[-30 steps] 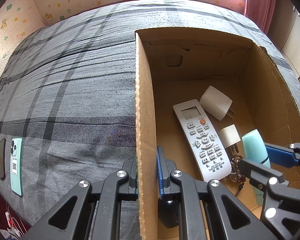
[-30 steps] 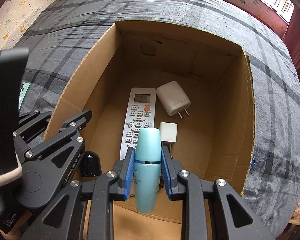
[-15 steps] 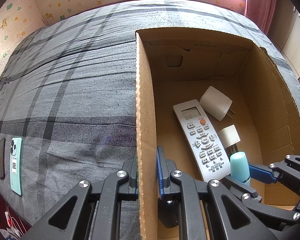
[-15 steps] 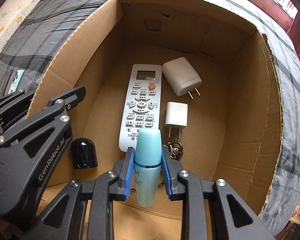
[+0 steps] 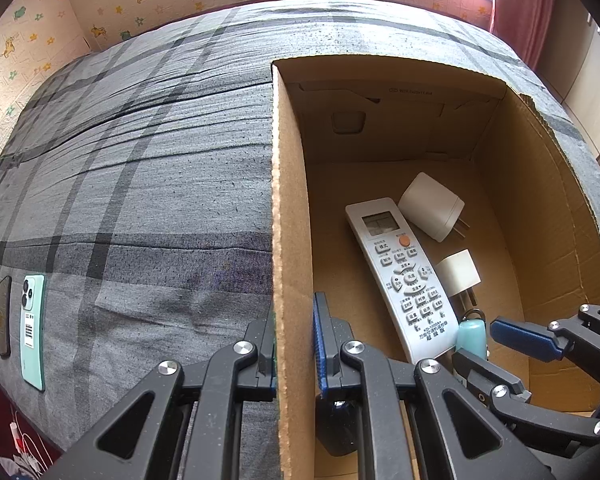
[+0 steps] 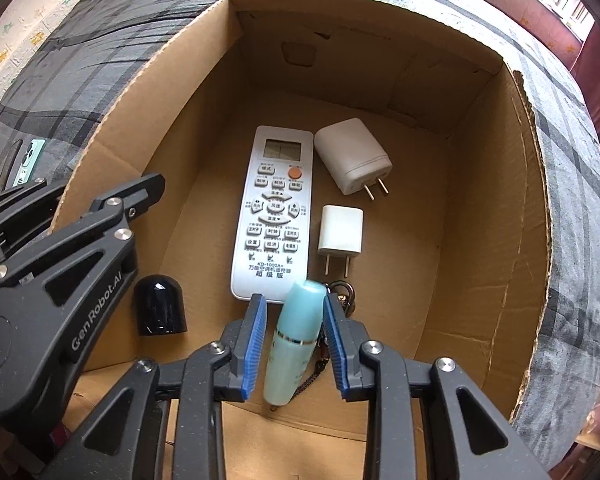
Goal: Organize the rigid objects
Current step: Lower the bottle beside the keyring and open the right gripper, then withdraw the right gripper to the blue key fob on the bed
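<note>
A cardboard box sits on the grey plaid bed. Inside lie a white remote, a large white plug adapter, a small white charger, a key ring and a black cap. A light blue bottle lies on the box floor, tilted, between the blue pads of my right gripper, whose jaws stand open around it. My left gripper is shut on the box's left wall. The bottle's tip also shows in the left wrist view.
A mint green phone and a dark phone lie on the bedspread left of the box. The wall with star stickers and a red curtain stand beyond the bed.
My right gripper went lower into the box with the bottle, then opened; the bottle now rests tilted on the floor. My left gripper kept its hold on the wall.
</note>
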Tool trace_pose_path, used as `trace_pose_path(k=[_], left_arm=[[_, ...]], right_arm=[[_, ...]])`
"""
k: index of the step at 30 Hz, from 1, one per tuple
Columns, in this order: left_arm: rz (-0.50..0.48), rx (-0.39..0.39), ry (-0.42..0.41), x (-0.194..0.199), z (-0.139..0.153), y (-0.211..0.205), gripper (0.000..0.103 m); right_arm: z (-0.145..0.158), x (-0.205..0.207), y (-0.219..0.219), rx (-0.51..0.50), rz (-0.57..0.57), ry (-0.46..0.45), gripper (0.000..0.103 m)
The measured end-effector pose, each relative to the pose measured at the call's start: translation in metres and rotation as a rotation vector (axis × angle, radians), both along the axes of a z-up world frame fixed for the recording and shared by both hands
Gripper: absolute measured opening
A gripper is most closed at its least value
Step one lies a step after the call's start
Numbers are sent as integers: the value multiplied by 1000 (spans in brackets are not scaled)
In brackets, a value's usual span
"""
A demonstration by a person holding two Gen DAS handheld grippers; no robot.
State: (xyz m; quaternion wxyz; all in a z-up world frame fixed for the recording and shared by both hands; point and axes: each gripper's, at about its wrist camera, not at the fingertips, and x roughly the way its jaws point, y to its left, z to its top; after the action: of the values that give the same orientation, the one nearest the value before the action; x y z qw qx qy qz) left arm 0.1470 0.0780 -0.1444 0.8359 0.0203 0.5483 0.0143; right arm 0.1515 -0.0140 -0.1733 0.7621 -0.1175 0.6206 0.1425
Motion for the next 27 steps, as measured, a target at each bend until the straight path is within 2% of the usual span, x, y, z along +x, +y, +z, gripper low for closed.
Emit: trace_pose_path(k=[5, 9, 16, 27], left_arm=[[1, 0, 0, 0, 0, 0, 14], [2, 0, 0, 0, 0, 0, 14], [2, 0, 1, 0, 0, 0, 14], [3, 2, 2, 1, -1, 1, 14]], right_arm=[[8, -5, 1, -19, 10, -36, 44], [15, -8, 3, -36, 18, -62, 48], [33, -13, -5, -54, 14, -114, 65], [67, -16, -20, -61, -15, -200, 78]])
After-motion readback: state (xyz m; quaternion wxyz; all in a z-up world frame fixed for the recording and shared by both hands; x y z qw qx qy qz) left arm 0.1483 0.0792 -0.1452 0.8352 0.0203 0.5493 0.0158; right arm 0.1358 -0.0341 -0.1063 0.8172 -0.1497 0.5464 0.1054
